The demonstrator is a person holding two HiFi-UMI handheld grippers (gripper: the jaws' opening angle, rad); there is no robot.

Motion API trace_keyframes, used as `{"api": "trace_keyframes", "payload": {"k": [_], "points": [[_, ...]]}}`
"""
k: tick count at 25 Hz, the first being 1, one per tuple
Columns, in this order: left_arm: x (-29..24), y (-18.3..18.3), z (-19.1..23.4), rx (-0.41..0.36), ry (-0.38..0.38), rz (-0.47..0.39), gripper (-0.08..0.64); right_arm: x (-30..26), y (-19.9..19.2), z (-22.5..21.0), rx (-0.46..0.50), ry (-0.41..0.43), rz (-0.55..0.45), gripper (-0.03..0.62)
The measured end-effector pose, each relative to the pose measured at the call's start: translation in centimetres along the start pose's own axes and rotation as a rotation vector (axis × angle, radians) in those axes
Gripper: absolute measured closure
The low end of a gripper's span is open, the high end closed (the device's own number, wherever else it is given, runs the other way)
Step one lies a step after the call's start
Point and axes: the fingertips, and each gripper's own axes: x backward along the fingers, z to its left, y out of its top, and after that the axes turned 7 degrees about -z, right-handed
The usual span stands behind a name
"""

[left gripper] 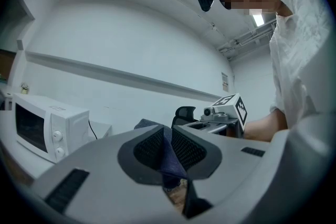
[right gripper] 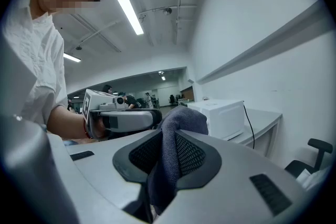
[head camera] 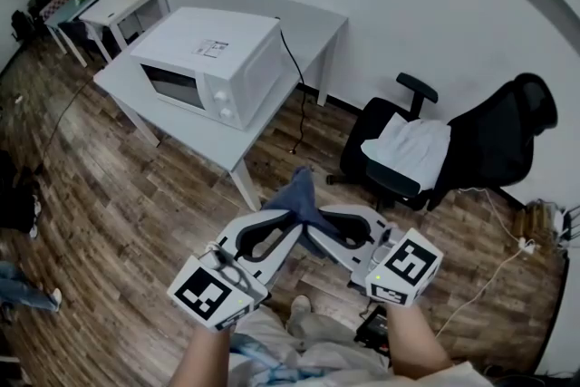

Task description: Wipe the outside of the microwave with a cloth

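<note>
Left gripper (left gripper: 167, 147) jaws pinch the dark blue cloth (head camera: 300, 193). Right gripper (right gripper: 168, 157) jaws are clamped on the same cloth, which is bunched between both tips in midair. White microwave (head camera: 207, 66) sits on grey table (head camera: 237, 147) at 11 o'clock, well apart from the cloth.

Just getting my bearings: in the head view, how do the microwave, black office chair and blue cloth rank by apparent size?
Largest: black office chair, by a modest margin.
Next: microwave.
Smallest: blue cloth, clearly, even though it hangs nearest the camera.
</note>
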Motion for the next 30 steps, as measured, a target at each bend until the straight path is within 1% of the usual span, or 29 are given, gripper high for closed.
{"api": "trace_keyframes", "payload": {"k": [7,14,17,23,30], "points": [[-0.1,-0.2,0.1,0.010,0.008,0.007,0.509,0.0,0.0,-0.3,-0.003,0.017,-0.005,0.506],[-0.6,-0.1,0.1,0.001,0.015,0.015,0.509,0.2,0.3,-1.2,-0.001,0.032,-0.011,0.506],[-0.9,0.2,0.8,-0.003,0.016,0.019,0.509,-0.2,0.5,-2.0,-0.008,0.036,-0.015,0.506],[-1.4,0.8,4.1,-0.011,0.029,0.008,0.509,-2.6,0.9,-3.8,-0.009,0.042,-0.026,0.506],[-2.6,1.8,10.2,-0.018,0.003,0.008,0.509,-7.3,2.0,-7.5,0.001,0.019,-0.043,0.506]]}}
